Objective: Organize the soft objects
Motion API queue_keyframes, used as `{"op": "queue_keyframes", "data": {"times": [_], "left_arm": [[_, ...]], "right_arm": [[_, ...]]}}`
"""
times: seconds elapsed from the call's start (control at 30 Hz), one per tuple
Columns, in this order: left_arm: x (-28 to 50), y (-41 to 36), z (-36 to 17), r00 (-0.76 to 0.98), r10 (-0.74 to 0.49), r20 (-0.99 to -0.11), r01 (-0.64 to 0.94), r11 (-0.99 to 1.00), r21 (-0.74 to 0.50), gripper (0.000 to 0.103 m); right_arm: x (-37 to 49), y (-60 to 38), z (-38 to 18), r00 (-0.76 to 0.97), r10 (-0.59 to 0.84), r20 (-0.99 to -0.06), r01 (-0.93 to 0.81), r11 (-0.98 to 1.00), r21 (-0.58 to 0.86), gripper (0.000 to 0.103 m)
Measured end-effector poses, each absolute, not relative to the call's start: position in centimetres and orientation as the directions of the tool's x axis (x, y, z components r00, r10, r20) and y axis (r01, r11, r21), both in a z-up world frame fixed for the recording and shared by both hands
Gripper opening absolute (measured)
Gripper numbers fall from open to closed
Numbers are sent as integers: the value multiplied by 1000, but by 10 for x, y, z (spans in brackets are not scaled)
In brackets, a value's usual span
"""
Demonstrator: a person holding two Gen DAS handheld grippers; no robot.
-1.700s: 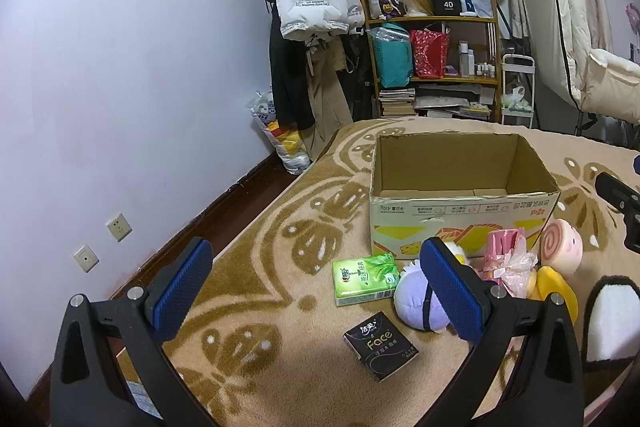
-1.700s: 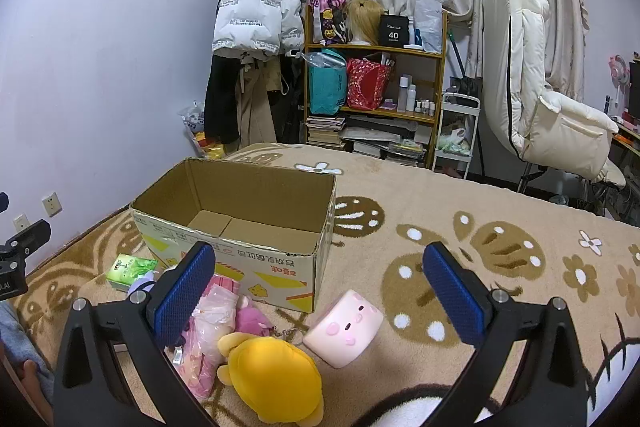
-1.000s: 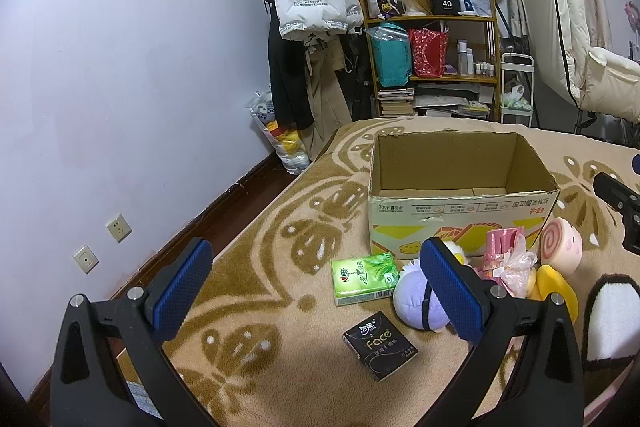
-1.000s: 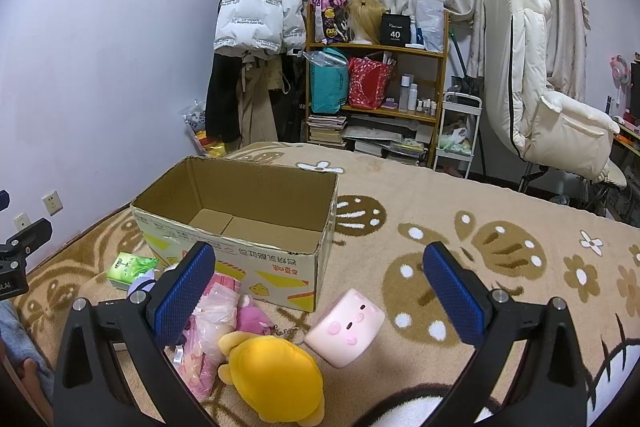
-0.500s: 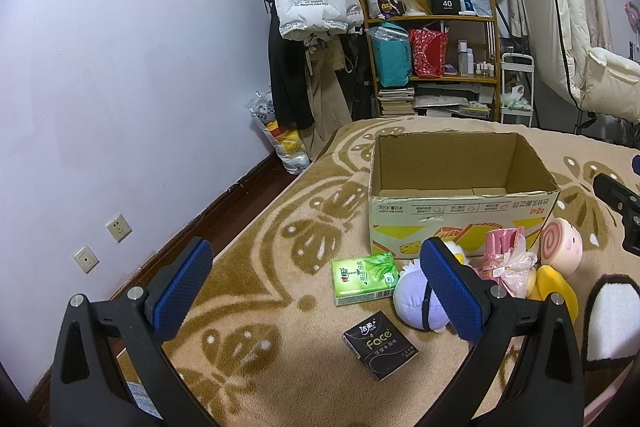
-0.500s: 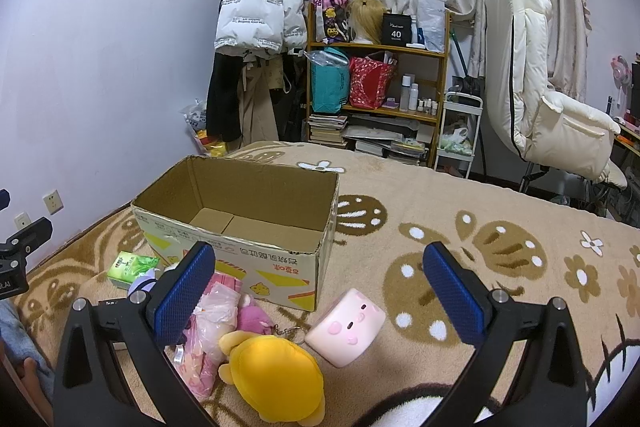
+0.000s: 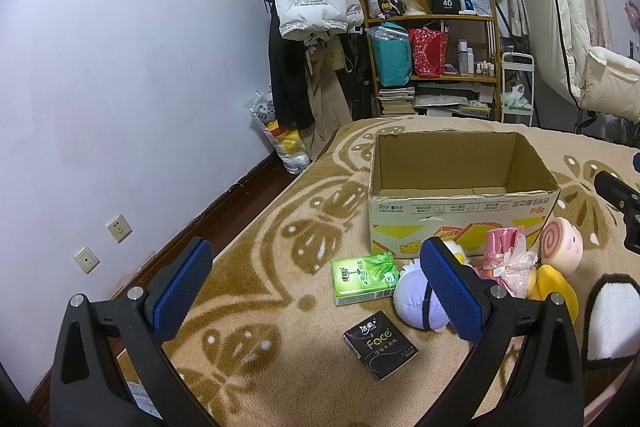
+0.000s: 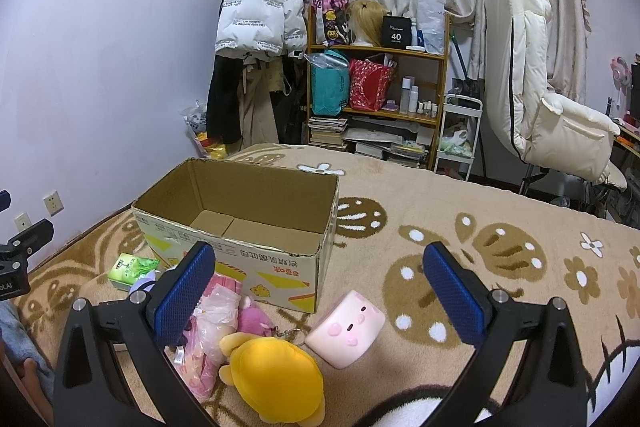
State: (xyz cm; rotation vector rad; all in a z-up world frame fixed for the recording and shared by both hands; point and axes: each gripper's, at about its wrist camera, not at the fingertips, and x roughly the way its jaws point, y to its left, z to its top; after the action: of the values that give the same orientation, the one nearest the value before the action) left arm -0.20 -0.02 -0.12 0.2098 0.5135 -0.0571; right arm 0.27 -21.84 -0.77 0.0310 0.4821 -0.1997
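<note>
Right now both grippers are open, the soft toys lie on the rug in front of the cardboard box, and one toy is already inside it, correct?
Not quite: the cardboard box is empty, as the right wrist view shows. The rest holds.

I see a white puffer jacket (image 8: 258, 15) hanging beside a cluttered wooden shelf (image 8: 376, 99), and a cream recliner chair (image 8: 540, 87)

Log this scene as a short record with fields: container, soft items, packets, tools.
container: open brown cardboard box on the patterned rug, nothing seen inside
soft items: yellow plush toy, pink square pig-face plush, lilac round plush, pink wrapped bundle, all outside the box, along its front
packets: green tissue pack, black tissue pack
tools: left tool open, holding nothing; right tool open, holding nothing
</note>
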Motion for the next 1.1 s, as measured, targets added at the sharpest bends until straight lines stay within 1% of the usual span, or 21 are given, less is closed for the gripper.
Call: {"op": "queue_keyframes", "data": {"times": [0.97,1.1], "left_arm": [[0,3,-5,868,2,-496,105,977,186,103],[2,3,-6,860,-2,-510,112,976,185,103]], "right_arm": [[2,-217,-10,868,-186,-461,201,980,-17,103],[2,-221,-4,868,-187,-459,201,979,-21,103]]}}
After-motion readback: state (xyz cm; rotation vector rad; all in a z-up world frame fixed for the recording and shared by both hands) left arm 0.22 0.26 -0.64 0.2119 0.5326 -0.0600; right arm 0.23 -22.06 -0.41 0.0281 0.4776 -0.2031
